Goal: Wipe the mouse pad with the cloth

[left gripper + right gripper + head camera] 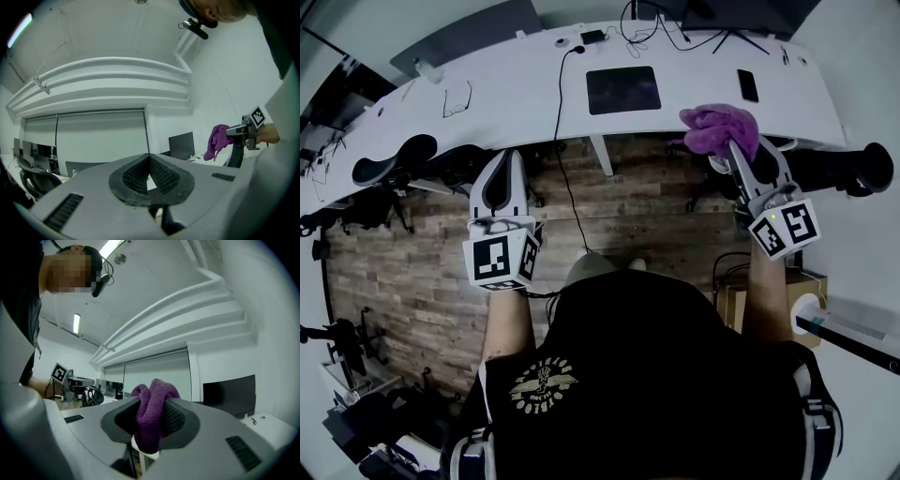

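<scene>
Both forearms reached forward from the person's body in the head view, held over the wood floor (412, 272) just short of the white desk (506, 80). The left gripper (507, 159) pointed toward the desk edge, its marker cube nearest the camera. The right gripper (734, 142) sat a little farther forward and angled slightly inward, its tip at the desk's near edge. The purple cloth (719, 127) was bunched at that tip, overlapping the desk edge. The dark mouse pad (622, 89) lay flat on the desk, to the left of the cloth and apart from it, with a phone (747, 84) to its right and a cable (562, 131) trailing off the desk to its left. Only the right gripper view showed the grasp: the jaws were clamped on the cloth, folds bulging above the pads and a lobe hanging below. Only the left gripper view showed that its jaws were closed, pads meeting with nothing between them. That view also caught the right gripper from the side, raised with the cloth drooping from its tip, and a dark monitor (182, 145) behind. Neither gripper view showed the mouse pad.
</scene>
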